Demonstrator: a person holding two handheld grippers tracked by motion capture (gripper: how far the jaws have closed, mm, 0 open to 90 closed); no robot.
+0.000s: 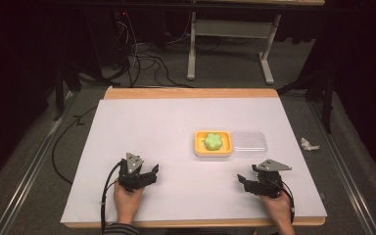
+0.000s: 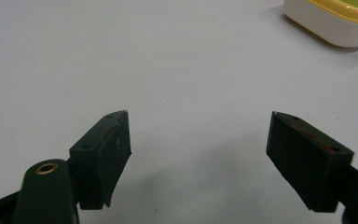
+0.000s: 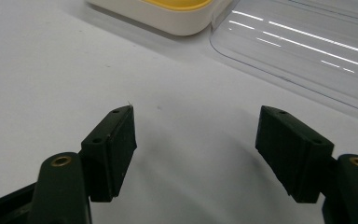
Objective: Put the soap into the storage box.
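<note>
While both wait, yellow box (image 1: 213,144) lies beyond right gripper (image 1: 247,184).

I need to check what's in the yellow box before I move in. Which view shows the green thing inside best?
The high view: the green thing lies whole in the yellow box, beside the clear lid. The left gripper view catches just a green sliver at the box's rim. The right gripper view gives the box's wall and yellow rim, no green.

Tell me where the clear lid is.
In the high view, the clear lid lies flat on the table's right half, touching the right side of the yellow container.
</note>
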